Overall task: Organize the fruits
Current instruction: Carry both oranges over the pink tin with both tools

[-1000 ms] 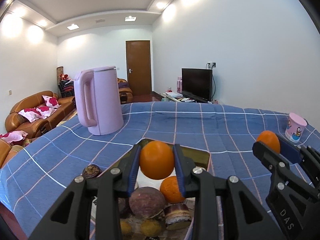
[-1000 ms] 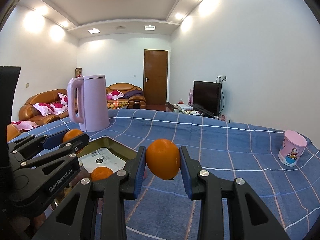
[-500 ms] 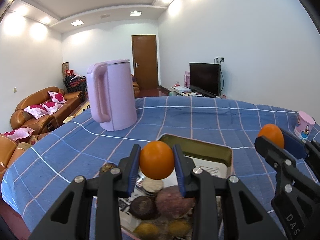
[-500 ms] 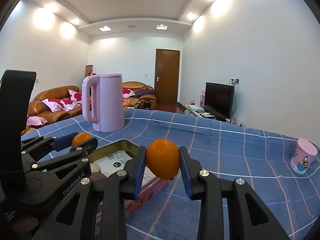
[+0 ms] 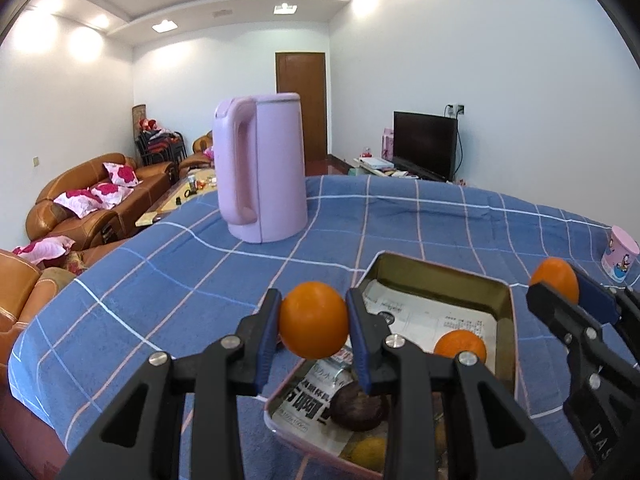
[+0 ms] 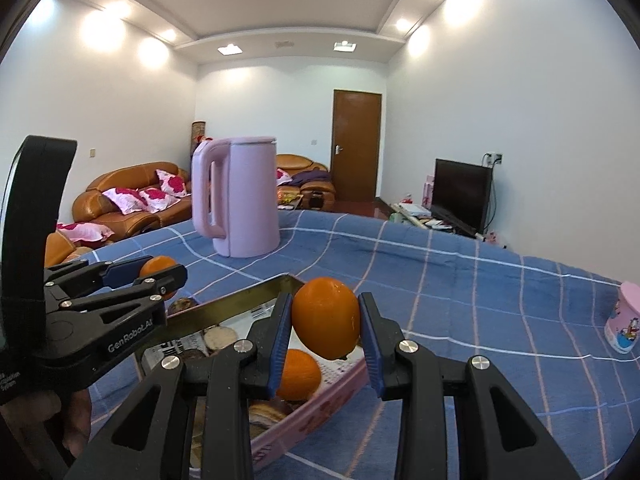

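Two oranges held, one per tool, at the tray (image 5: 505, 312).
Left tool (image 5: 314, 326) clamps orange (image 5: 314, 325) over tray's left edge; right tool (image 6: 325, 322) clamps orange (image 6: 326, 322) over its right rim. Risk: round fruit slipping, rolling across counter (image 6: 460, 280).

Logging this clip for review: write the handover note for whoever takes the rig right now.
Left claw: shut on a round orange fruit, held above the near left corner of the pink-walled rectangular tin tray.
Right claw: shut on a second orange, above the tray's right edge.
In the tray: one loose orange, a dark purplish round fruit, yellowish fruit; paper lining.
Pink kettle and pink cup stand on the blue checked cloth.
Done: both oranges gripped. Left: set them down; where is unclear.
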